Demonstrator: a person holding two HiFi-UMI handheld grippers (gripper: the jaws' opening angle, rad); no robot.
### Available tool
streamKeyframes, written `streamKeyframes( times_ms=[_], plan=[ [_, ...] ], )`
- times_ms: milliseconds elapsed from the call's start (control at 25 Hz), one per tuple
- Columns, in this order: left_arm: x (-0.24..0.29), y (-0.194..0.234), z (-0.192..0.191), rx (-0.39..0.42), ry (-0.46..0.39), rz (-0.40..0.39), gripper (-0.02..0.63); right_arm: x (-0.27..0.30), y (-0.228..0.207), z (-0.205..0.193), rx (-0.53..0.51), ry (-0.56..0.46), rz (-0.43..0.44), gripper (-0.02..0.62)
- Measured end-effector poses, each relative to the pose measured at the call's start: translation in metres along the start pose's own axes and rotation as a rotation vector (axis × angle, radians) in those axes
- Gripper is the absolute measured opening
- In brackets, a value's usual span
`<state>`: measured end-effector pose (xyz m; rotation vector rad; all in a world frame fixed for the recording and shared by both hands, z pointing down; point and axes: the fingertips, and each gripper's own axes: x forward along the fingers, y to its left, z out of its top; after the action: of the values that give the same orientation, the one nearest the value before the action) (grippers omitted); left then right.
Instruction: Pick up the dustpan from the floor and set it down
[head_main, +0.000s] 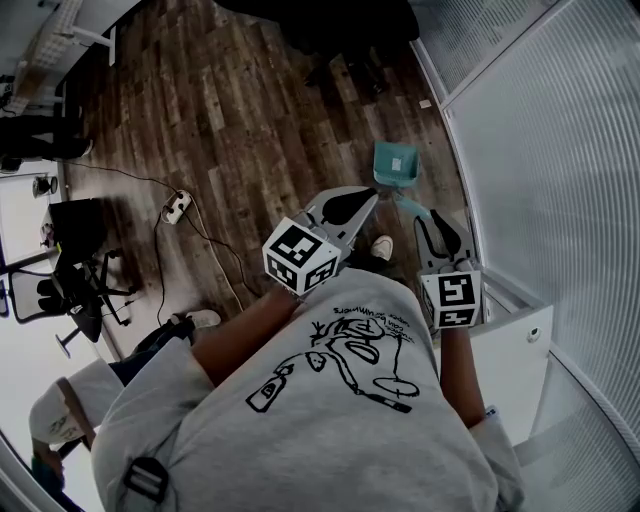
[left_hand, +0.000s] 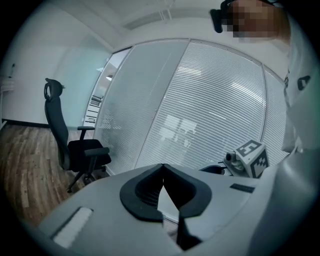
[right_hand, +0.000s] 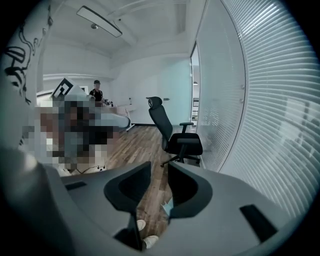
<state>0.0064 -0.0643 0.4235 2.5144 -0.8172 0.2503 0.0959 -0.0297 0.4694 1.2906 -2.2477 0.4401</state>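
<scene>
though near the dustpan on the floor, left gripper closed, right gripper partly parted, both empty

Looks like an office: has a glass partition with slatted blinds, a black swivel chair just beside that partition, wood-plank floor along its foot, a power strip with cables well apart from it, a white desk farther off.
</scene>
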Motion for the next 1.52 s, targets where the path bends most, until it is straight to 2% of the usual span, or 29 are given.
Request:
streamKeyframes(
  times_ms=[320,760,1000,1240,1520],
  plan=[
    [-0.003,0.006,-0.016,-0.014,0.023,0.012,0.002,0.017,0.002,-0.036,-0.038,0.077,0.002,0.09],
    [-0.005,0.008,-0.016,-0.019,0.021,0.015,0.002,0.043,0.001,-0.088,-0.113,0.172,0.015,0.106],
    [-0.009,0.01,-0.015,-0.024,0.02,0.025,0.002,0.05,-0.001,-0.106,-0.121,0.214,0.022,0.117],
    [-0.01,0.008,-0.019,-0.027,0.024,0.026,0.002,0.059,-0.011,-0.133,-0.082,0.231,0.015,0.118],
    [-0.013,0.007,-0.024,-0.031,0.031,0.031,0.002,0.071,-0.022,-0.157,-0.114,0.265,0.009,0.118]
  ],
)
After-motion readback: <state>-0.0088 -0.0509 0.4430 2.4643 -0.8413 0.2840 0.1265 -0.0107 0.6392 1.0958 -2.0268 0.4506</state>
